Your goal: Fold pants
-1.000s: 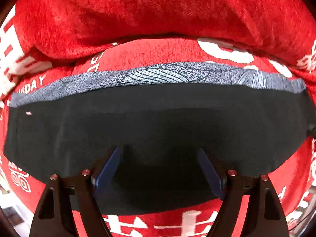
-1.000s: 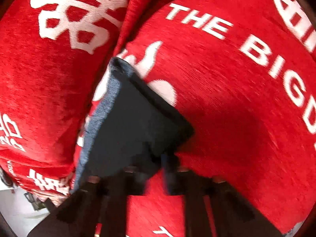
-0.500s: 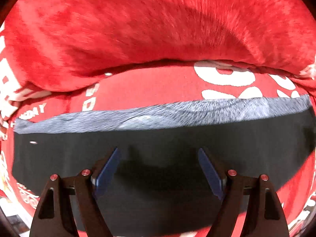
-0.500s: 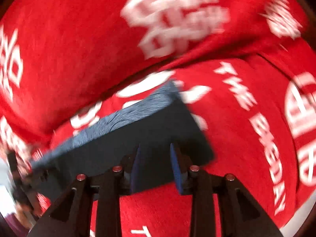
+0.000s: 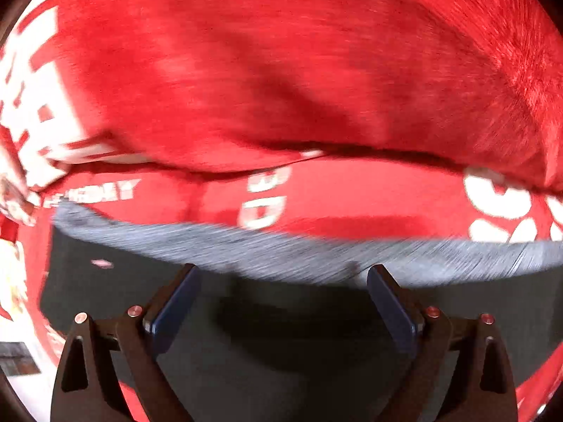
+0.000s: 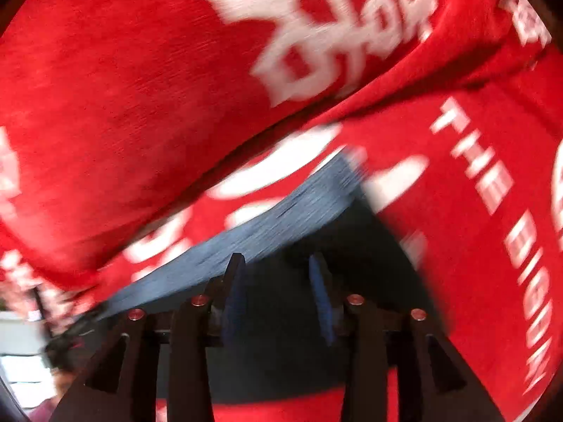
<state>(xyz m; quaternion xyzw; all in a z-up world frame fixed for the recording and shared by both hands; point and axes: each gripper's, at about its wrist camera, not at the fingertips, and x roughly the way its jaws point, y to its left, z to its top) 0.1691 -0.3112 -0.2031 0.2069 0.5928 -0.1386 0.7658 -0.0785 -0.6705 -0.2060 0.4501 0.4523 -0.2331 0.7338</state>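
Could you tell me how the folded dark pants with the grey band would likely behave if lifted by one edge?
The folded dark pants would probably flop and unfold, since they lie as flat, thin layers. They look light. The fuzzy red printed blanket underneath may grip them slightly, so pushing could bunch the fabric rather than slide it.

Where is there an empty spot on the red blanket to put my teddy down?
Right wrist view: the red blanket lies bare to the right of the dark pants, around the white letters. Left wrist view: a bare red strip runs between the pants' grey band and the big red fold behind. The pants fill the near space by both open grippers.
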